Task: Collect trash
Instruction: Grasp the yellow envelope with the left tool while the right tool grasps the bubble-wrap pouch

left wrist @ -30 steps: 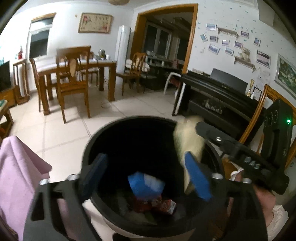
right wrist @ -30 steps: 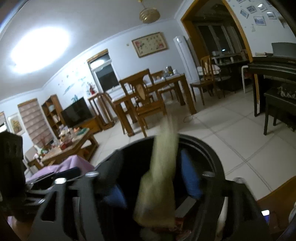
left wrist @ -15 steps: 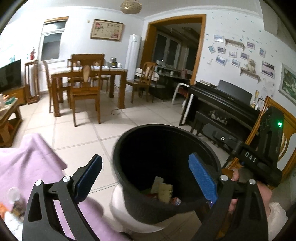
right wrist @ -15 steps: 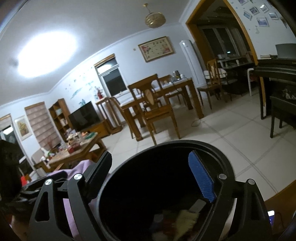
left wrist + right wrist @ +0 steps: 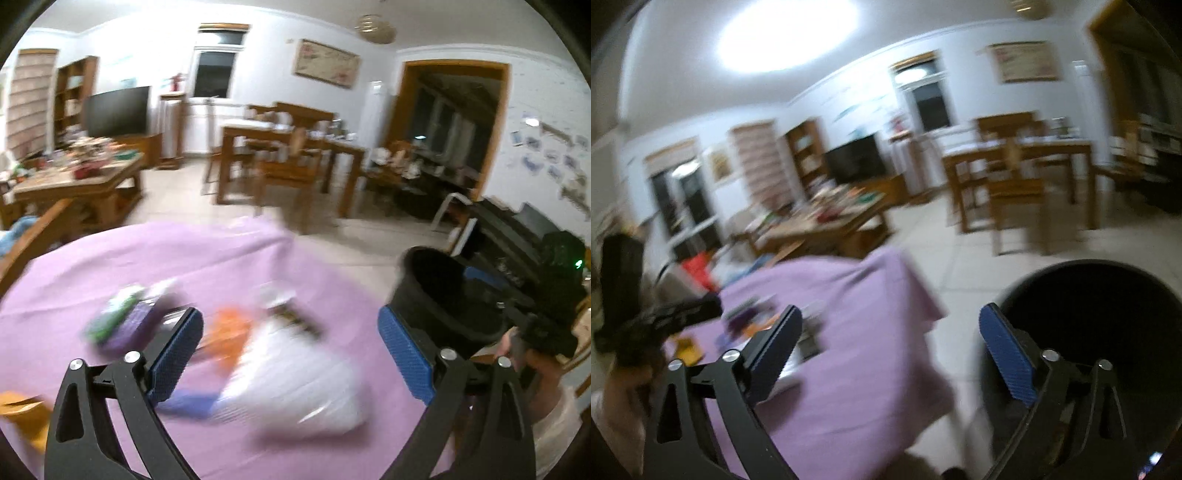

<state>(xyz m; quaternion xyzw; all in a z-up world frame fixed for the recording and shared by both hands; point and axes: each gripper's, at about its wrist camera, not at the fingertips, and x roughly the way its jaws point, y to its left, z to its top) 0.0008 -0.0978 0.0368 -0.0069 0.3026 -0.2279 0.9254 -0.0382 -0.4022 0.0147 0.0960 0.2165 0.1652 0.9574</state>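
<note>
Trash point(image 5: 295, 380) lies scattered on purple-covered table point(image 5: 207, 266): white plastic bag nearest you, orange scrap point(image 5: 229, 336), purple-green packet point(image 5: 125, 325) just beside. Your left hand-held gripper point(image 5: 291, 354) hovers over bag, spread wide, empty, likely lining up next pick. Your right hand-held gripper point(image 5: 890, 347) also spread, empty, between table and black bin point(image 5: 1086, 332), which stands at table edge for short drops. Motion blur smears items; bin contents hidden.
</note>
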